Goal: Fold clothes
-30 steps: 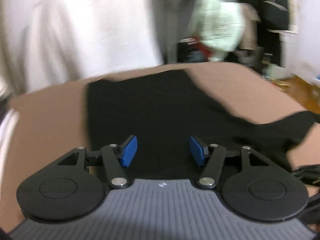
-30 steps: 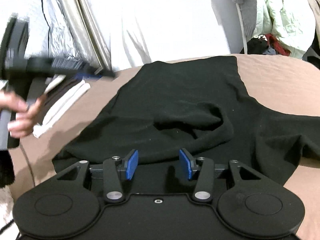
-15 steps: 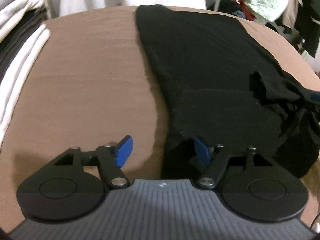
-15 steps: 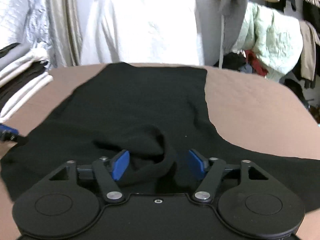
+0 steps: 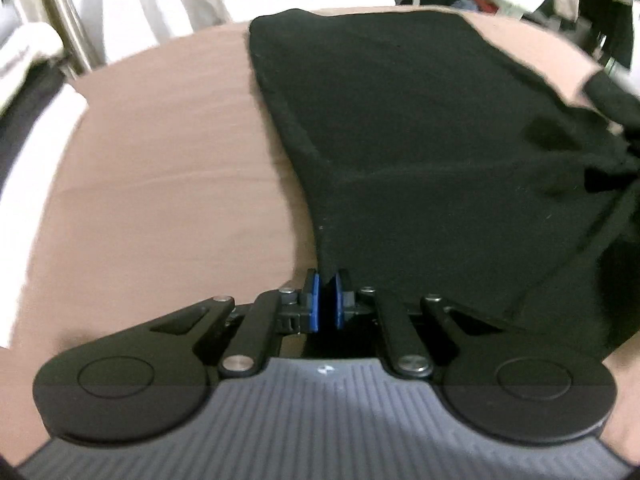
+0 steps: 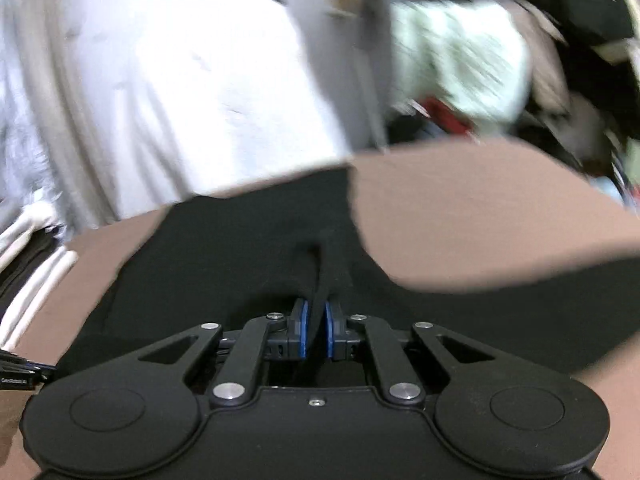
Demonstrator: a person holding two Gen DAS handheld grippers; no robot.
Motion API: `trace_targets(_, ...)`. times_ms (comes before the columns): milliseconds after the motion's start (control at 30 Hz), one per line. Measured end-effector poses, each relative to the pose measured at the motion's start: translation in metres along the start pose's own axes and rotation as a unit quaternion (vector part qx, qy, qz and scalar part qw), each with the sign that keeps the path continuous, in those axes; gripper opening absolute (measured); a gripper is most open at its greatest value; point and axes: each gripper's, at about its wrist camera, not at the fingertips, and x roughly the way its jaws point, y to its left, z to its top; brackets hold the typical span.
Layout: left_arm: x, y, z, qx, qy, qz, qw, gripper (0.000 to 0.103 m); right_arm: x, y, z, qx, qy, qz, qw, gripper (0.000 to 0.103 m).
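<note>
With the black garment (image 5: 420, 140) spread on the brown bed (image 5: 160, 184), my left gripper (image 5: 327, 300) pinches its edge, jaws nearly closed. My right gripper (image 6: 316, 332) clamps a fold of it too.

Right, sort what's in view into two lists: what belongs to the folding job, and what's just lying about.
Part of the job:
- black garment, spread on the brown surface
- left tongs, shut on its edge
- right tongs, shut on a fold of it

Just lying about:
- stacked white and dark textiles
- pale green clothing behind
- white fabric hanging behind
</note>
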Motion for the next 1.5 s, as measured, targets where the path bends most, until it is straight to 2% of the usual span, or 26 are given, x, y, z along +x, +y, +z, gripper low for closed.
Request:
trace_targets(67, -0.002, 0.000, -0.001, 0.001, 0.002, -0.002, 1.0000, 0.008, 0.002, -0.015, -0.014, 0.018, 0.033, -0.023, 0.999, 0.015)
trace_targets(100, -0.005, 0.001, -0.001, 0.000, 0.000, -0.004, 1.0000, 0.009, 0.001, -0.024, -0.019, 0.033, 0.033, -0.014, 0.999, 0.018)
trace_targets(133, -0.012, 0.002, -0.001, 0.000, -0.007, -0.007, 0.9999, 0.009, -0.002, -0.032, -0.022, 0.057, 0.028, 0.000, 0.998, 0.028)
trace_targets(167, -0.020, 0.004, 0.000, 0.000, -0.015, -0.011, 0.9998, 0.010, -0.005, -0.040, -0.025, 0.080, 0.022, 0.014, 0.996, 0.042)
trace_targets(200, -0.027, 0.005, 0.000, 0.001, -0.025, -0.017, 0.9995, 0.013, -0.007, -0.047, -0.027, 0.102, 0.018, 0.027, 0.994, 0.046)
trace_targets(233, -0.036, 0.005, 0.000, 0.004, -0.041, -0.030, 0.9987, 0.017, -0.007, -0.052, -0.026, 0.112, 0.019, 0.034, 0.993, 0.046)
trace_targets(300, -0.043, -0.003, -0.002, 0.027, -0.053, -0.053, 0.9968, 0.036, -0.007, -0.059, -0.025, 0.130, 0.022, 0.046, 0.990, 0.046)
trace_targets(400, -0.043, -0.021, -0.008, 0.072, -0.058, -0.087, 0.9920, 0.049, -0.004, -0.063, -0.024, 0.153, 0.021, 0.050, 0.987, 0.046)
trace_targets(500, -0.044, -0.039, -0.014, 0.116, -0.063, -0.120, 0.9839, 0.060, 0.004, -0.071, -0.026, 0.196, 0.017, 0.069, 0.978, 0.046)
trace_targets(567, -0.032, -0.053, -0.017, 0.161, -0.058, -0.121, 0.9779, 0.067, 0.012, -0.076, -0.026, 0.218, 0.018, 0.074, 0.973, 0.048)
trace_targets(600, -0.026, -0.056, -0.021, 0.171, -0.056, -0.110, 0.9775, 0.067, 0.017, -0.078, -0.026, 0.227, 0.019, 0.075, 0.971, 0.050)
trace_targets(633, -0.029, -0.051, -0.022, 0.157, -0.057, -0.101, 0.9807, 0.068, 0.022, -0.079, -0.025, 0.231, 0.022, 0.070, 0.970, 0.052)
trace_targets(667, -0.032, -0.046, -0.023, 0.143, -0.059, -0.092, 0.9836, 0.065, 0.027, -0.080, -0.024, 0.235, 0.025, 0.066, 0.969, 0.052)
trace_targets(733, -0.039, -0.036, -0.025, 0.116, -0.062, -0.074, 0.9886, 0.029, 0.035, -0.081, -0.025, 0.248, 0.025, 0.061, 0.966, 0.052)
trace_targets(767, -0.042, -0.032, -0.026, 0.102, -0.064, -0.065, 0.9906, 0.008, 0.036, -0.081, -0.025, 0.253, 0.019, 0.063, 0.965, 0.052)
trace_targets(800, -0.045, -0.027, -0.026, 0.088, -0.066, -0.056, 0.9924, 0.003, 0.034, -0.080, -0.026, 0.255, 0.010, 0.066, 0.965, 0.053)
trace_targets(867, -0.051, -0.017, -0.028, 0.060, -0.069, -0.037, 0.9952, 0.000, 0.031, -0.076, -0.025, 0.255, -0.007, 0.079, 0.964, 0.053)
trace_targets(933, -0.057, -0.007, -0.030, 0.031, -0.072, -0.019, 0.9967, 0.000, 0.029, -0.072, -0.024, 0.248, -0.015, 0.087, 0.965, 0.051)
trace_targets(1000, -0.063, 0.002, -0.032, 0.003, -0.075, -0.001, 0.9972, 0.000, 0.028, -0.067, -0.022, 0.234, -0.018, 0.093, 0.968, 0.034)
trace_targets(1033, -0.066, 0.007, -0.033, -0.011, -0.076, 0.009, 0.9970, 0.000, 0.027, -0.064, -0.021, 0.222, -0.017, 0.099, 0.970, 0.014)
trace_targets(1067, -0.069, 0.012, -0.034, -0.025, -0.078, 0.018, 0.9965, 0.000, 0.026, -0.062, -0.019, 0.211, -0.017, 0.104, 0.972, 0.009)
trace_targets(1100, -0.071, 0.015, -0.035, -0.031, -0.079, 0.021, 0.9962, 0.000, 0.023, -0.060, -0.019, 0.205, -0.019, 0.099, 0.974, 0.008)
trace_targets(1167, -0.068, 0.011, -0.037, -0.012, -0.079, 0.005, 0.9968, 0.000, 0.015, -0.057, -0.018, 0.192, -0.025, 0.090, 0.977, 0.006)
trace_targets(1333, -0.061, -0.007, -0.037, 0.049, -0.082, -0.039, 0.9947, 0.009, 0.000, -0.055, -0.013, 0.168, -0.033, 0.077, 0.982, 0.006)
trace_targets(1400, -0.058, -0.022, -0.036, 0.080, -0.083, -0.062, 0.9914, 0.035, -0.002, -0.054, -0.005, 0.168, -0.033, 0.085, 0.981, 0.006)
trace_targets(1500, -0.051, -0.036, -0.037, 0.111, -0.086, -0.061, 0.9882, 0.042, -0.005, -0.050, 0.009, 0.164, -0.036, 0.099, 0.981, 0.006)
